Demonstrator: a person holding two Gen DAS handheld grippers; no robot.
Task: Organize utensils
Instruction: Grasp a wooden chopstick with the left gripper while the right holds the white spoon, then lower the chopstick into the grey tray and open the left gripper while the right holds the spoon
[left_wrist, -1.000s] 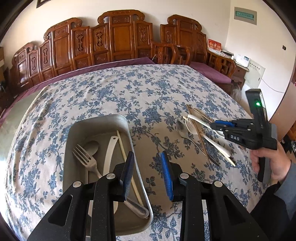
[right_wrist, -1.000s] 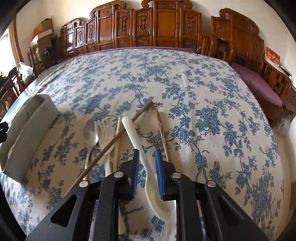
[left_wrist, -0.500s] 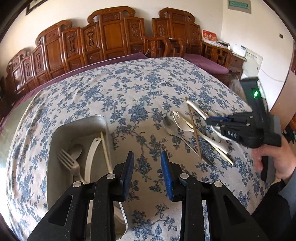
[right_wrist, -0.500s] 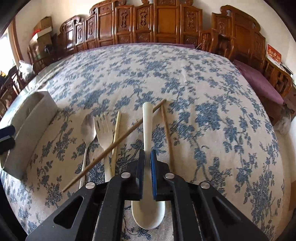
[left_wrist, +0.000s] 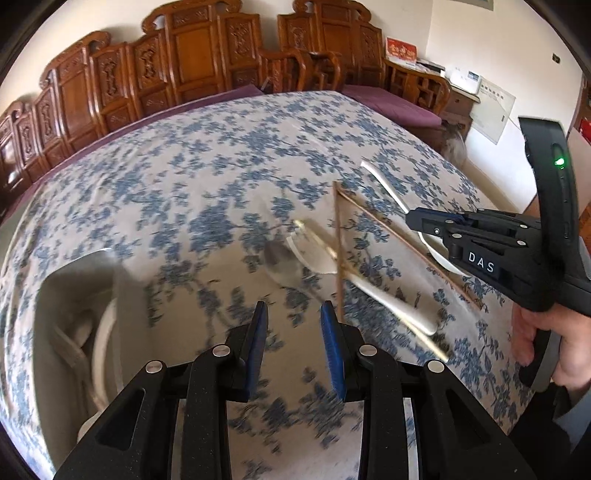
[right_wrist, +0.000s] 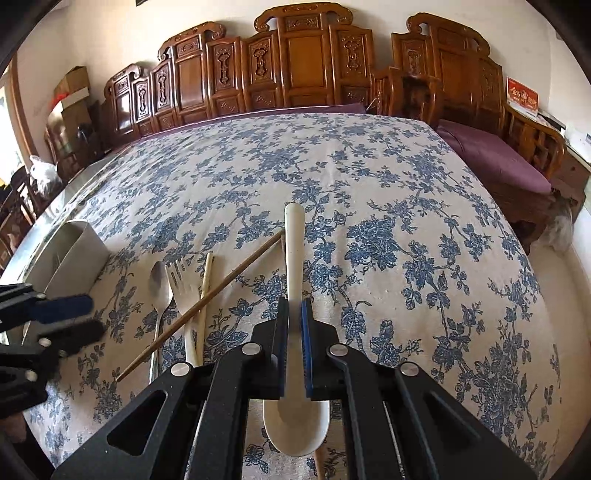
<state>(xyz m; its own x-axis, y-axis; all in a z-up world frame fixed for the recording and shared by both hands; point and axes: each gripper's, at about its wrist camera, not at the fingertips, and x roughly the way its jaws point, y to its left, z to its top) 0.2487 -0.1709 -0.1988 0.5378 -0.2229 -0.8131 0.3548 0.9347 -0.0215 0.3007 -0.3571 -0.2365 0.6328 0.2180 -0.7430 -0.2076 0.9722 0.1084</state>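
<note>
The right gripper (right_wrist: 294, 334) pinches the white soup spoon (right_wrist: 295, 280) at mid-handle, over the floral tablecloth (right_wrist: 388, 206) — likely ceramic: stiff, slick, breakable. The left gripper (left_wrist: 291, 345) hangs spread, empty, beside the metal tray (left_wrist: 122, 280).

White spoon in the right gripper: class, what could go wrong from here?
1. The right gripper pinches the white spoon on its narrow handle, with the heavy bowl hanging below, so it may pivot or slip.
2. A thin chopstick lies close beside the handle; lifting could drag it.
3. The left gripper, open, hovers near the metal tray, so the two could collide there.
</note>
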